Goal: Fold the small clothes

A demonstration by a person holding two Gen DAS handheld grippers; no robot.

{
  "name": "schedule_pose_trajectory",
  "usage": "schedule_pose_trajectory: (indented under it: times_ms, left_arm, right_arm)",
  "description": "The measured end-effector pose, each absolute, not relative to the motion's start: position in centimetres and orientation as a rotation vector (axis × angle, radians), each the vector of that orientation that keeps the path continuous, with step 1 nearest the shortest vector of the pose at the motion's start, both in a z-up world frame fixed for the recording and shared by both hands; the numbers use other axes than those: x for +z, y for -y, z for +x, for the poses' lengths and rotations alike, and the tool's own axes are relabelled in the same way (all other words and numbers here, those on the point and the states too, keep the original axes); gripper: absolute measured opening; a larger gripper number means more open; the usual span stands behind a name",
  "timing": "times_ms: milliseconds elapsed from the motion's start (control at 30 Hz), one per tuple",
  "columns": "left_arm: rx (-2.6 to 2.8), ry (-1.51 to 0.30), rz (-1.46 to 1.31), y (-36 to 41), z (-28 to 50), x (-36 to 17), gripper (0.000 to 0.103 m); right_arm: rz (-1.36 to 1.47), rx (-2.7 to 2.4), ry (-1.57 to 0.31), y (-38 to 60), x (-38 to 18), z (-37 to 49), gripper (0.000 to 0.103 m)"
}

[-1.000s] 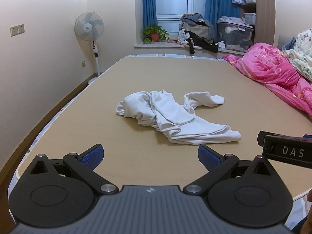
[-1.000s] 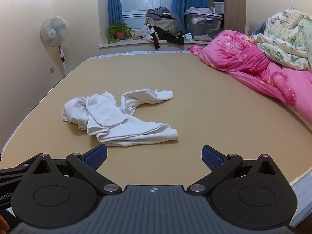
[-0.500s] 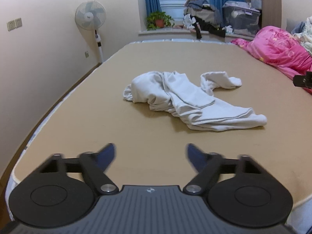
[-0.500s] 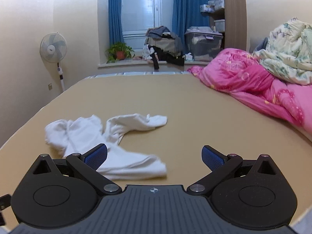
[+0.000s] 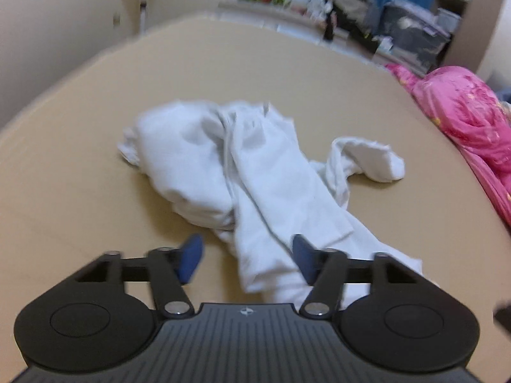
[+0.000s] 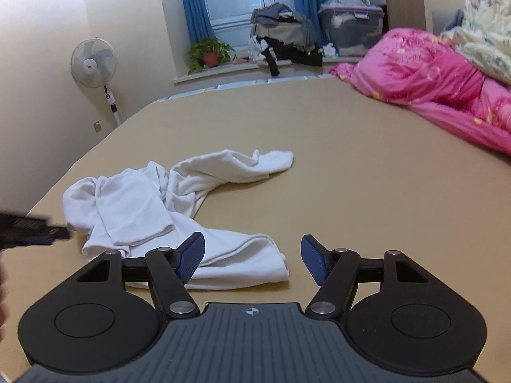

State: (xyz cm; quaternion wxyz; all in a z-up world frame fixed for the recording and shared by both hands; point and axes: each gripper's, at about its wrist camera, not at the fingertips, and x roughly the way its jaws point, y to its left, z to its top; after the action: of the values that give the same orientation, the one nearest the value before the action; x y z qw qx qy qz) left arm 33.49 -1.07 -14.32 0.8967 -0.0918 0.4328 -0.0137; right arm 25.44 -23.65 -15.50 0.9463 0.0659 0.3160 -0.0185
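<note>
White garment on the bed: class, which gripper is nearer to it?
Left. The left gripper straddles the white garment's near end, jaws open; the right gripper hangs open by its near right corner.

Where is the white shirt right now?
The white shirt lies crumpled on the tan bed, left of the middle in the right camera, far from the pink blanket on the right.

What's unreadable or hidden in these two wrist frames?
- Left wrist view: motion blur; white garment seams and type unclear, its near end hidden behind the left gripper.
- Right wrist view: garment's near edge hidden behind the right gripper.
- Left gripper cut off by the frame edge there.
</note>
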Motion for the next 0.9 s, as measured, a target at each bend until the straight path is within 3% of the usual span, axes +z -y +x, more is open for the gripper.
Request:
schedule_pose_trajectory:
  times_ms: [67,100,133,267,400,533,667,800,900]
  left_arm:
    - [-0.011,-0.968,-0.211,1.4,35.7,-16.6,0.056]
    - [-0.028,-0.987,-0.21,1.3,36.1,-17.2,0.017]
    - [-0.06,-0.995,-0.204,1.2,36.2,-17.3,0.007]
    - [-0.155,-0.843,-0.128,-1.5,30.9,-12.5,0.006]
    - [-0.111,-0.781,-0.212,-9.9,20.7,-8.1,0.006]
    - [0.122,-0.827,-0.132,-15.3,14.2,-8.6,0.006]
    - [0.129,-0.821,-0.218,-17.8,13.4,-9.3,0.008]
    - [0.096,-0.765,-0.112,-16.3,16.0,-11.6,0.046]
    - [0.116,-0.831,-0.148,-16.3,19.0,-15.0,0.047]
  right_arm:
    - [0.131,-0.026,-0.659,23.9,-15.9,25.8,0.069]
    - [0.131,-0.024,-0.668,24.1,-16.1,26.0,0.069]
    - [0.136,-0.025,-0.678,24.2,-16.4,26.3,0.069]
    - [0.151,-0.041,-0.713,24.8,-17.2,27.6,0.069]
    - [0.151,-0.039,-0.714,24.6,-17.5,28.4,0.069]
    - [0.16,-0.025,-0.725,24.5,-17.9,28.5,0.069]
    - [0.177,-0.036,-0.761,24.3,-19.0,28.8,0.069]
    - [0.209,0.005,-0.852,23.3,-21.2,29.2,0.069]
    - [0.18,0.093,-0.934,21.1,-23.3,29.1,0.069]
